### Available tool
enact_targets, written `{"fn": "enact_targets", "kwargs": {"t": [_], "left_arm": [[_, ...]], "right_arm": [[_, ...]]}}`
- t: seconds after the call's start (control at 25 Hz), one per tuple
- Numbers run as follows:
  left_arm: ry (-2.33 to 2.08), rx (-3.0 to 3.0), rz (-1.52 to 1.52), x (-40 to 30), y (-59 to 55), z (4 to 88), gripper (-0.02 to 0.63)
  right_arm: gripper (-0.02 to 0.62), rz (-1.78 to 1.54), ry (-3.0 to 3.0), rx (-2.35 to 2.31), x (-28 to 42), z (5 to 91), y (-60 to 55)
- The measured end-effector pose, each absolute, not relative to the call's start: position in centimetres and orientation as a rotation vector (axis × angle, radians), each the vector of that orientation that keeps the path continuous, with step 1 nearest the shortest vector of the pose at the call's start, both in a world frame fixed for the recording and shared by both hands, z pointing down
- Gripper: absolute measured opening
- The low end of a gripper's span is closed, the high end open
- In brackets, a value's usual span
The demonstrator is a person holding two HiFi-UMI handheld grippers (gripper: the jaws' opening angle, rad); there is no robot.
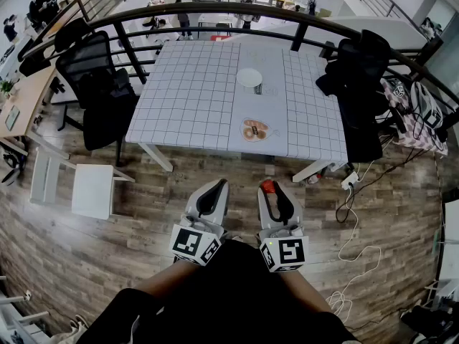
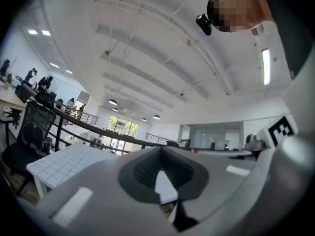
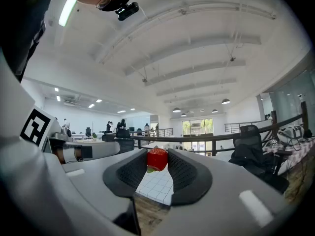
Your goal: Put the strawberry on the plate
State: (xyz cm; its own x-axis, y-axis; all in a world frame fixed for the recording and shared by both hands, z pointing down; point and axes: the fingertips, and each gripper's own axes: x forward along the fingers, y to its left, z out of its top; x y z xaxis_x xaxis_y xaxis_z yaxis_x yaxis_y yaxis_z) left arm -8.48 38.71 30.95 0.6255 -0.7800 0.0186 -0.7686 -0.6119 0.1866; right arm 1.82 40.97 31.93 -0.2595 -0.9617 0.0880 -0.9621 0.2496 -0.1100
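A red strawberry point(image 1: 267, 186) sits pinched between the tips of my right gripper point(image 1: 269, 190), low over the wooden floor in front of the table. In the right gripper view the strawberry point(image 3: 157, 159) fills the gap at the tips of the right gripper point(image 3: 157, 156). My left gripper point(image 1: 217, 186) hovers beside it, jaws shut with nothing in them; its tips meet in the left gripper view point(image 2: 161, 149). On the white gridded table point(image 1: 186, 99) stands a round white plate point(image 1: 250, 77), far ahead of both grippers. Nearer on the table lies a small dish with brown food point(image 1: 254, 130).
Black office chairs flank the table at left point(image 1: 93, 77) and right point(image 1: 358, 77). A white stool point(image 1: 92, 190) stands on the floor at left. Cables and a power strip point(image 1: 350, 181) lie at right, near a patterned bag point(image 1: 412, 117). A curved black railing point(image 1: 215, 9) runs behind the table.
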Motion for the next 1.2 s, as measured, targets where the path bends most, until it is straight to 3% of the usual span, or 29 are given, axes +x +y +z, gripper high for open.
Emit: {"fn": "enact_targets", "kwargs": {"t": [0.16,0.8,1.2], "left_arm": [[-1.269,2.712,-0.159,-2.5,40.4,31.0,0.008],[-1.319,2.658,-0.174,-2.5,37.0,31.4,0.008],[-1.2,2.704,-0.141,0.3,32.4,34.8,0.008]], "right_arm": [[0.129,0.141,-2.475,1.939,7.7,31.8,42.8],[0.129,0.24,-2.414,1.997,10.5,32.9,41.8],[0.129,0.128,-2.32,2.017,11.3,34.9,37.4]]}}
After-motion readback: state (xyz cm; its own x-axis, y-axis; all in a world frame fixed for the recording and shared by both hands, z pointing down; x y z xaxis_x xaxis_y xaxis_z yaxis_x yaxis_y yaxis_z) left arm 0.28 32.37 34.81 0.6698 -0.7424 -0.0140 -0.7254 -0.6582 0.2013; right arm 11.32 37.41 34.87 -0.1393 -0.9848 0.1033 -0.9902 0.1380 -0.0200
